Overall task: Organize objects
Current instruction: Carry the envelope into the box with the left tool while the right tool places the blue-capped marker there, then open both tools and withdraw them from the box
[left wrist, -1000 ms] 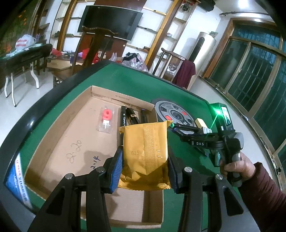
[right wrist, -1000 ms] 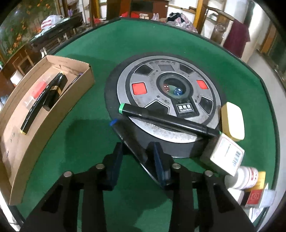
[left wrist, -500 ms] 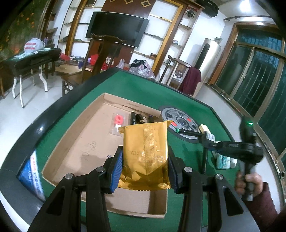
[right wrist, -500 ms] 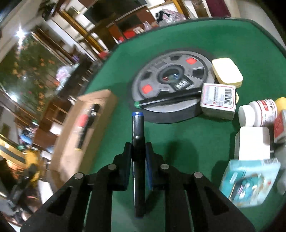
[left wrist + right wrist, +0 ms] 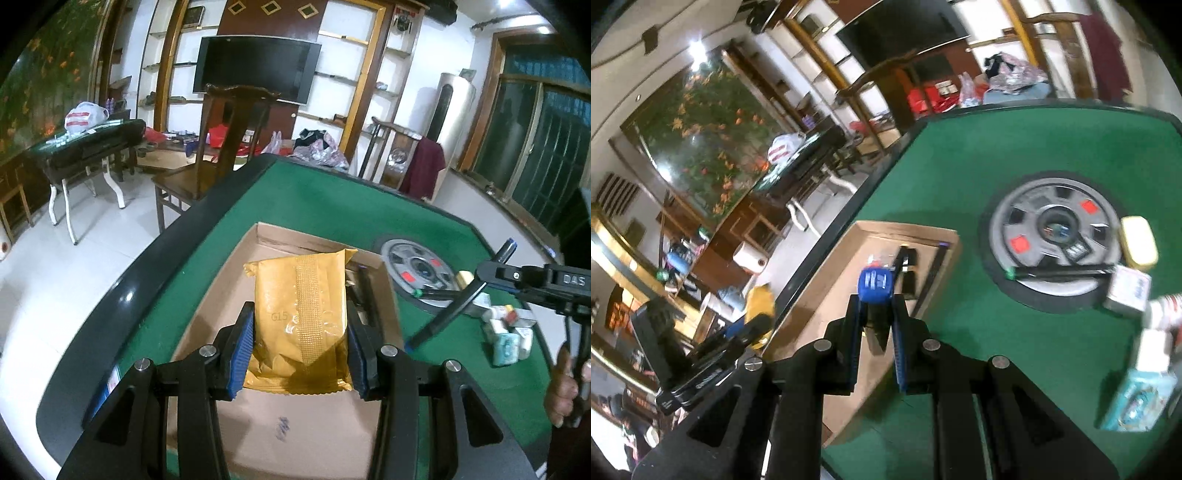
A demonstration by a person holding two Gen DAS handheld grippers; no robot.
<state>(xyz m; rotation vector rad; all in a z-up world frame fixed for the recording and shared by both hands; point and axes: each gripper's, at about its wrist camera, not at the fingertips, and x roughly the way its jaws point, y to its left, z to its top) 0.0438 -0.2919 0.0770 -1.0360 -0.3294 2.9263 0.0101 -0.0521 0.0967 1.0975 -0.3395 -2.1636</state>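
Left wrist view has my left tongs (image 5: pixel 300 352) clenched on a mustard-yellow sealed packet (image 5: pixel 301 321), its blue pads (image 5: pixel 242 356) pressing both sides; the packet is glossy, crinkled, has a dotted seam strip down its middle, "G15" printed on it and a serrated bottom edge. It hangs above the open cardboard box (image 5: pixel 317 435), which sits on the green table (image 5: pixel 332 199). Right wrist view shows my right tongs (image 5: pixel 875 332) clamped shut on one black marker with a blue cap (image 5: pixel 874 285), the cap end pointing away from the camera, held in the air over the box's edge. A second marker, green-tipped (image 5: pixel 1060 273), lies across the round grey centre disc (image 5: pixel 1052 236) on the table. Two red squares mark that disc. Inside the box I count two or three dark pens (image 5: pixel 905 266), blurred. Small boxes and bottles cluster at the table's right edge (image 5: pixel 1141 306).
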